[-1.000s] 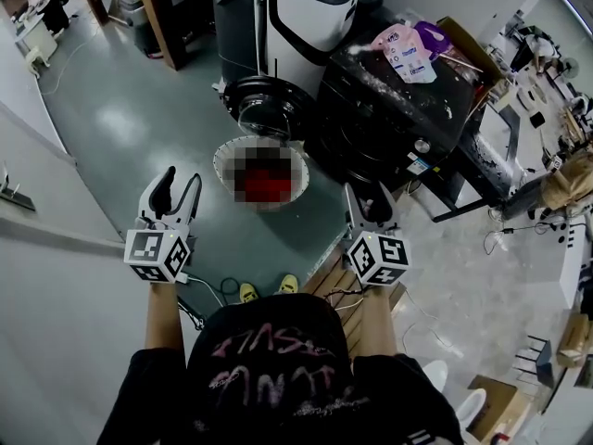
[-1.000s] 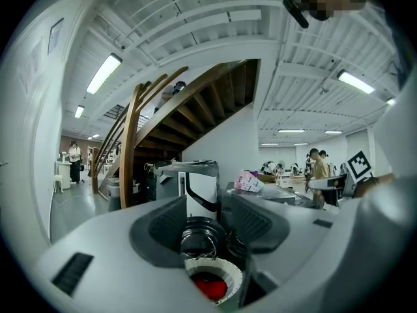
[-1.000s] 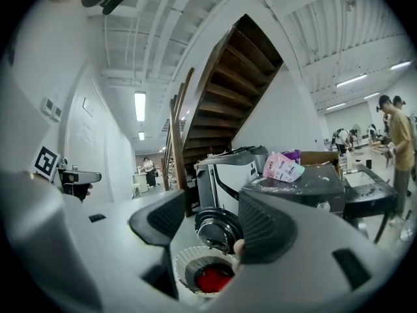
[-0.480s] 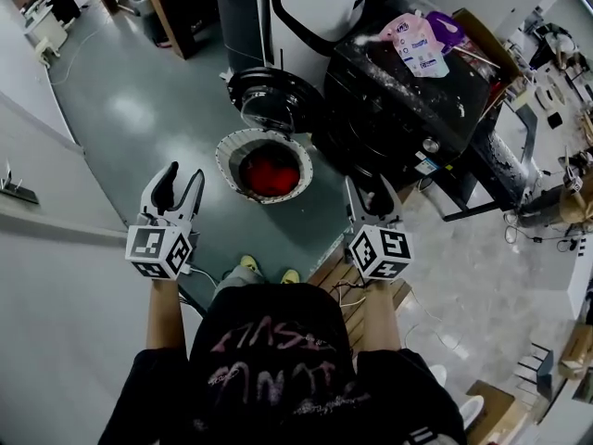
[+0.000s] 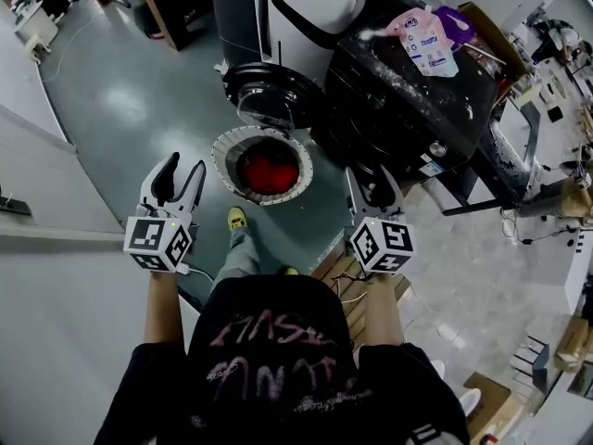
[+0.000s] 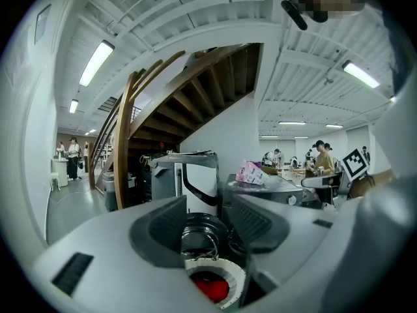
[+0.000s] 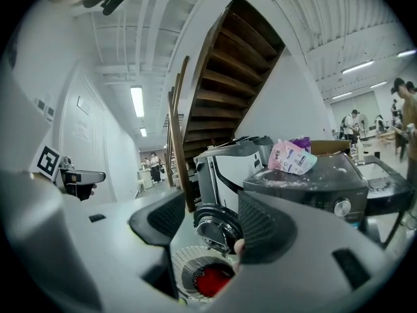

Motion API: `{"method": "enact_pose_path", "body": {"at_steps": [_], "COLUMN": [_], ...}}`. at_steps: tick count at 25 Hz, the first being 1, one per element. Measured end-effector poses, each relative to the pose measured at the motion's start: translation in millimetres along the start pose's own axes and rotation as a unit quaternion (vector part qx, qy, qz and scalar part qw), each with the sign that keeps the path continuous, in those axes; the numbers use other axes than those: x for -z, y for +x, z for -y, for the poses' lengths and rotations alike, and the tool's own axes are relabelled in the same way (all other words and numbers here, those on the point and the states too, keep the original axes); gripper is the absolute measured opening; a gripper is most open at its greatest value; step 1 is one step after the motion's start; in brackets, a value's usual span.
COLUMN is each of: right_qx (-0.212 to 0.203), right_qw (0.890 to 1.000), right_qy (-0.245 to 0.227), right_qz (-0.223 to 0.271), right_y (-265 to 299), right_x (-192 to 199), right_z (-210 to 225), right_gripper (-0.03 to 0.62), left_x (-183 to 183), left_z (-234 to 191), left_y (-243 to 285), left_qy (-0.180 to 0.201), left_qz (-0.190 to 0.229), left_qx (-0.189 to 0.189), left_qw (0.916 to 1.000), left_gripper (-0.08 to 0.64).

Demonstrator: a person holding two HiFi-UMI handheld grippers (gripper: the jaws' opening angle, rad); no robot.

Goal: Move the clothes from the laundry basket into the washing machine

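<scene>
Closer to the basket (image 5: 220,152) now, the left hand-held gripper (image 5: 181,172) and right hand-held gripper (image 5: 372,182) both stand open, empty.

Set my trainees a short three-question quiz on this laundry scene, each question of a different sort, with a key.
1. True or false: the left gripper holds a garment.
2. What lies in the laundry basket? A) red clothes B) blue towels C) nothing
3. Fill in: the pink pouch lies on top of the black ______.
Key: 1 false, its jaws stand apart and empty; 2 A; 3 washing machine.
</scene>
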State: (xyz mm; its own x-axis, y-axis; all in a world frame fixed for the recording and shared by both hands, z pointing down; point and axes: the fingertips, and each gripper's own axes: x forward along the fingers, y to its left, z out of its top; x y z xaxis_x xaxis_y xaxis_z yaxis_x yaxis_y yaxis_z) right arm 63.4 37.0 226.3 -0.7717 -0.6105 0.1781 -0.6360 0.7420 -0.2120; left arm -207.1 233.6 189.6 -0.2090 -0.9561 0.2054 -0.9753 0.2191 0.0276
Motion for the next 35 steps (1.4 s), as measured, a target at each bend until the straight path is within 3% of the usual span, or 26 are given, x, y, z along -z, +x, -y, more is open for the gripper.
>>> {"method": "enact_pose_path", "body": {"at_steps": [11, 21, 28, 35], "right_qx": [0.033, 0.077, 0.096, 0.105], "right_qw": [0.998, 0.989, 0.982, 0.971], "right_qy": [0.022, 0.046, 0.077, 0.1], "right_qz": [-0.05, -0.114, -0.144, -0.188], "right_y": [111, 193, 228, 238], "right_x": [21, 54, 84, 140], "right_z": [-26, -61, -66, -49], "right_gripper": [0.258, 0.258, 0.258, 0.256], "left_x": [21, 66, 99, 154], "left_z": [-98, -170, -196, -171], "left_y": [96, 164, 202, 216], "left_qy": [-0.03, -0.073, -0.088, -0.062], "left_qz": [-0.035, -0.093, -0.124, -0.182], "left_qx": [0.035, 0.087, 0.112, 0.138], "left_qw": [0.9983, 0.9892, 0.982, 0.9717], "left_gripper": [0.213, 0.213, 0.213, 0.213]}}
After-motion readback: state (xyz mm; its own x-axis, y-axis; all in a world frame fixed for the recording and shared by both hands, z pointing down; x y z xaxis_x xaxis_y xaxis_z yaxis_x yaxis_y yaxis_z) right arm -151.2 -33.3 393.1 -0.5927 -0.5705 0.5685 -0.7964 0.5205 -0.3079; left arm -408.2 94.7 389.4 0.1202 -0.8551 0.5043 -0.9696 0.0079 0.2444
